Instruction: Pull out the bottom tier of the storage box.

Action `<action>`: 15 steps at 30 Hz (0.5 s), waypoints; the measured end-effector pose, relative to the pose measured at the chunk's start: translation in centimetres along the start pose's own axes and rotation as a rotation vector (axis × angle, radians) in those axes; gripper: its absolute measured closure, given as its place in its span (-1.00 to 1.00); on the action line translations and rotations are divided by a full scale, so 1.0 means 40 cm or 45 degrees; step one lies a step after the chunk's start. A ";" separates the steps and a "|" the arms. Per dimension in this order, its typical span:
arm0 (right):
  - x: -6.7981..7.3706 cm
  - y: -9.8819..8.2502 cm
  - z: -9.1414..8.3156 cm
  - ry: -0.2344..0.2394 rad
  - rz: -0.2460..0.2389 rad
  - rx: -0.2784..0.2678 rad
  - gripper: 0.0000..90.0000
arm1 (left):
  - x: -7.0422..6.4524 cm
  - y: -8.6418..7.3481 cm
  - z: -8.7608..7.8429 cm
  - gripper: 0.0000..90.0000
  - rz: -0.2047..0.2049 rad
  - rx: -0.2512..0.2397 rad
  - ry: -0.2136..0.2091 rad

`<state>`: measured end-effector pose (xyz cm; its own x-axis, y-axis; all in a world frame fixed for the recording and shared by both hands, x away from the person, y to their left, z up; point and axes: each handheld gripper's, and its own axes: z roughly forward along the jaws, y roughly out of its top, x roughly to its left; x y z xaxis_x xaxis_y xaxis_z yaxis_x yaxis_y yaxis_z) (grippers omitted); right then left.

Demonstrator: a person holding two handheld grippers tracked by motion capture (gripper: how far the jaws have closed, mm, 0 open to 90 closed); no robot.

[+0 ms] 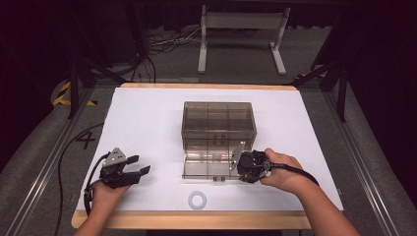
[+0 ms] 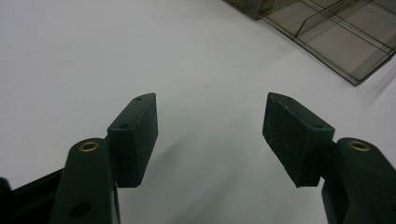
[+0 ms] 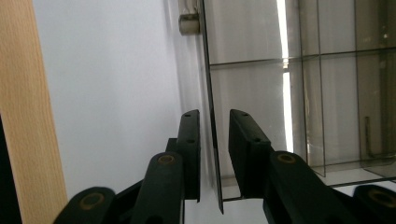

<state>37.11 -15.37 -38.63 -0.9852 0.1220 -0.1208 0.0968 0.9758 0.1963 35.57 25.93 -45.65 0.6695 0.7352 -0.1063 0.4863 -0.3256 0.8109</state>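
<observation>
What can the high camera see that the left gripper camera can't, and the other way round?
High view: the whole box, the right gripper at its flat-lying lid, and a white ring. Left gripper view: the left gripper with its rough pads close up, wide apart. Shared: the white table and part of the lid.

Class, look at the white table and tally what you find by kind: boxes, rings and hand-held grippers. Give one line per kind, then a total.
Smoky clear plastic box, lid folded down: 1
Small pale ring: 1
Black grippers: 2, the left gripper and the right gripper
Total: 4
</observation>
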 end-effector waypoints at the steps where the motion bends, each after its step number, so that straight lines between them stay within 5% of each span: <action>1: 0.002 0.002 -0.002 -0.002 0.016 -0.005 0.65 | 0.000 0.000 0.000 -0.19 0.000 0.000 -0.002; 15: 0.006 0.030 -0.026 -0.028 0.132 -0.087 0.59 | 0.004 0.008 0.008 -0.19 -0.001 0.001 0.000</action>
<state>36.84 -14.36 -37.40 -0.9669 0.2264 -0.1172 0.1876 0.9431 0.2745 36.02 25.76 -45.61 0.6687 0.7358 -0.1071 0.4876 -0.3253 0.8102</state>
